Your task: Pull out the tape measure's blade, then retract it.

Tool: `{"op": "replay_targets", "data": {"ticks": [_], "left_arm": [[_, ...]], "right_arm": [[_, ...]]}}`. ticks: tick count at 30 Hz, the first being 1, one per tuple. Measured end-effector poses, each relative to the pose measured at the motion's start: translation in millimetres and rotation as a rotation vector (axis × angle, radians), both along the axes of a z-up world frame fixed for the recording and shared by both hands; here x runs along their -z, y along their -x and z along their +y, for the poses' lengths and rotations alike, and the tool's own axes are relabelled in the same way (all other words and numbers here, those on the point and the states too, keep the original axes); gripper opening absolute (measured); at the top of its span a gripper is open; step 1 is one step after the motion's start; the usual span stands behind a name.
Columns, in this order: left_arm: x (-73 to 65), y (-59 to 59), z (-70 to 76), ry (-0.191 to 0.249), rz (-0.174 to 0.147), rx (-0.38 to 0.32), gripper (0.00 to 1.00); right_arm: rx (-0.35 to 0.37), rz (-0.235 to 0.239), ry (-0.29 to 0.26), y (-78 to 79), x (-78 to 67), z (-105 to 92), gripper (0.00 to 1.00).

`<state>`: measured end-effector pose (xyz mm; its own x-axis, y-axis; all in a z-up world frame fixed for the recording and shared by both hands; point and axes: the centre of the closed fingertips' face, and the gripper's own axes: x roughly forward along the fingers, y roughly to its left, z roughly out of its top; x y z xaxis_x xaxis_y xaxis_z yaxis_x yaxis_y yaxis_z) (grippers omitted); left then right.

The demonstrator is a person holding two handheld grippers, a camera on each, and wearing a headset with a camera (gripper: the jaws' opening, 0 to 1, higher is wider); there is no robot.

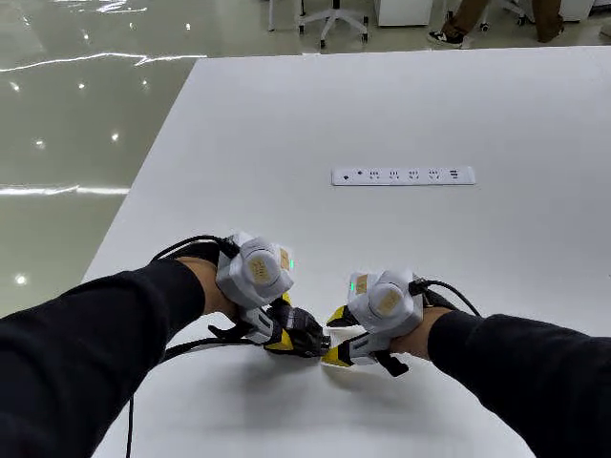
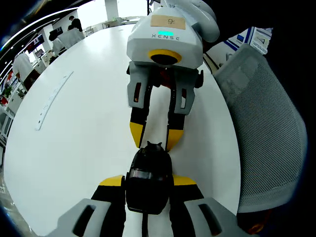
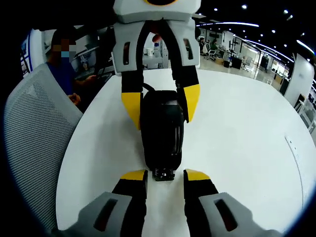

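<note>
Left gripper (image 2: pixel 148 181) is clamped on the black tape measure (image 2: pixel 148 165), and I can't see any blade. Right gripper (image 3: pixel 165 177) has its jaws apart around the tape's tip, by the white table's (image 1: pixel 382 114) near edge.

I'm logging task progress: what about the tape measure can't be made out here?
Head view: the left claw and right claw cover most of the tape measure.
Right gripper view: the hook is blurred, so whether the claw tips touch it is unclear.
Left gripper view: the dark case hides any print.
</note>
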<state>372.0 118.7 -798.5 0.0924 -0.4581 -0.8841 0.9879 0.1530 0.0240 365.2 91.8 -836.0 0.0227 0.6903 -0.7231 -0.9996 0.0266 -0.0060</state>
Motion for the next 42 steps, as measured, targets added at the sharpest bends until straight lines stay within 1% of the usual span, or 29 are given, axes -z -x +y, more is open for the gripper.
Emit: {"op": "replay_targets", "data": {"ticks": [1, 3, 4, 5, 7, 9, 10, 12, 13, 16, 18, 20, 26, 31, 32, 34, 36, 40, 42], "left_arm": [[0.1, 0.0, 0.0, 0.000, -0.001, 0.000, 0.30], [0.2, -0.5, 0.1, 0.001, -0.002, -0.001, 0.30], [0.2, -0.6, 0.1, 0.001, -0.002, -0.001, 0.30], [0.2, -0.6, 0.1, 0.001, -0.003, -0.001, 0.30], [0.4, -0.7, 0.0, 0.001, -0.003, -0.001, 0.30], [0.4, -0.8, 0.1, 0.002, -0.002, -0.003, 0.30], [0.5, -1.0, 0.2, 0.002, -0.002, -0.004, 0.30], [0.6, -1.2, 0.4, 0.001, -0.002, -0.008, 0.30], [0.7, -1.2, 0.5, 0.001, -0.002, -0.008, 0.30], [0.4, -0.9, 0.8, 0.003, -0.001, -0.007, 0.30], [0.4, -1.0, 0.7, 0.004, 0.002, -0.006, 0.30], [0.4, -0.6, 0.5, -0.002, 0.000, -0.001, 0.30], [0.0, -0.5, 0.3, -0.002, -0.002, -0.005, 0.30], [-0.1, -1.3, 0.6, 0.004, -0.001, -0.017, 0.30], [-0.3, -1.1, 0.5, 0.004, -0.002, -0.016, 0.30], [-0.5, -0.8, 0.6, 0.005, -0.002, -0.017, 0.30], [-0.8, -0.7, 0.6, 0.006, -0.002, -0.019, 0.30], [-0.6, -0.5, 0.5, 0.004, -0.007, -0.021, 0.30], [-0.4, -0.5, 0.4, 0.000, -0.007, -0.021, 0.30]], "right_arm": [[0.001, 0.000, 0.007, -0.7, 2.0, 0.3, 0.20], [-0.010, -0.019, 0.030, -2.0, 6.8, -1.3, 0.16], [-0.007, -0.010, 0.029, -1.5, 7.8, -1.3, 0.15], [-0.005, 0.014, 0.026, 0.3, 8.5, -1.2, 0.14], [-0.026, 0.002, 0.020, 0.2, 8.5, 0.0, 0.13], [-0.017, 0.016, 0.021, -1.0, 9.4, 1.0, 0.12], [-0.016, 0.016, 0.019, -0.5, 7.8, 0.7, 0.12], [-0.020, 0.005, 0.025, -0.4, 7.9, 0.2, 0.10], [-0.051, -0.025, 0.032, -0.8, 7.3, 0.7, 0.09], [-0.037, -0.012, 0.042, -1.1, 6.2, 0.2, 0.08], [-0.028, 0.004, 0.046, -2.1, 7.1, -1.1, 0.08], [-0.029, 0.008, 0.048, -1.1, 6.5, -2.0, 0.08], [-0.029, 0.014, 0.053, -1.1, 6.2, -5.3, 0.08], [-0.022, 0.013, 0.057, -2.3, 4.9, -13.4, 0.08], [-0.016, 0.020, 0.055, -2.3, 4.8, -13.8, 0.09], [-0.016, 0.019, 0.051, -2.4, 5.0, -13.0, 0.09], [-0.005, 0.033, 0.050, -2.5, 5.1, -12.3, 0.10], [-0.006, 0.038, 0.058, -2.1, 5.3, -10.4, 0.11], [-0.012, 0.032, 0.063, -1.8, 4.4, -10.0, 0.11]]}}
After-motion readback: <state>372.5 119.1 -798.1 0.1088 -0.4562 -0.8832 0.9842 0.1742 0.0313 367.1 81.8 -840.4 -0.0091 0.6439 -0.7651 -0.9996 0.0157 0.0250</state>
